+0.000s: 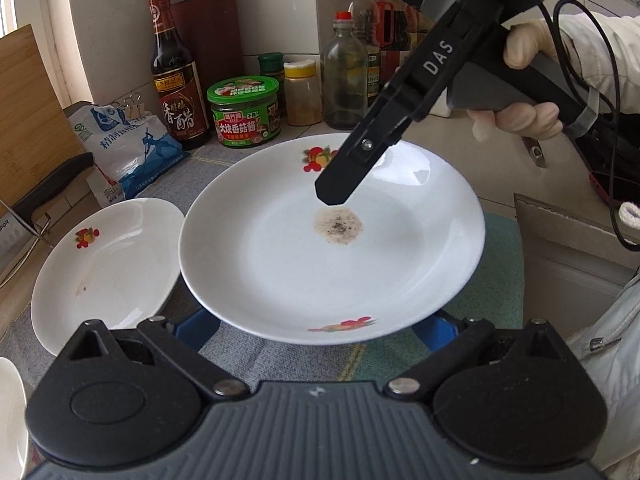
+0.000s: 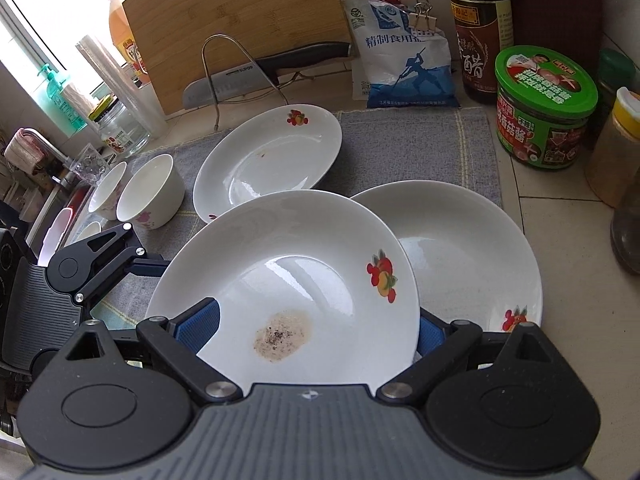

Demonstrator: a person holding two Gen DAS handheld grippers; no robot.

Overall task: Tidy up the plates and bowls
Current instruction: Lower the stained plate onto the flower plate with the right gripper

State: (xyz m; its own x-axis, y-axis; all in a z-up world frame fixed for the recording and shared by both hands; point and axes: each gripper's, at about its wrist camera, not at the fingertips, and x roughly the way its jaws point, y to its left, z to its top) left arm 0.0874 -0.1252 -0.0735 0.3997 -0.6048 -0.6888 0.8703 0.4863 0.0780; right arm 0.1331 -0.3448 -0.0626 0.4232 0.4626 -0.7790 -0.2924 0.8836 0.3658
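A white stained plate [image 1: 320, 264] [image 2: 304, 264] sits tilted over two other fruit-print plates, one beyond it [image 2: 268, 160] [image 1: 104, 264] and one to its right [image 2: 472, 256]. My right gripper [image 2: 314, 326] [image 1: 332, 196] straddles its rim, one finger above the dish and one below, the jaws wide apart. My left gripper [image 1: 318, 328] [image 2: 152, 260] is open with both blue fingers under the plate's near rim. I cannot tell whether the plate rests on them. Two white bowls [image 2: 150, 192] stand on the grey cloth [image 2: 400, 140] at the left.
Along the wall stand a vinegar bottle [image 1: 176, 80], a green-lidded jar [image 1: 244, 112], spice bottles [image 1: 348, 76], a salt bag [image 2: 404, 60], a bamboo board [image 2: 236, 28] and a knife [image 2: 256, 80] on a wire rack. A cardboard box [image 1: 560, 240] is at the right.
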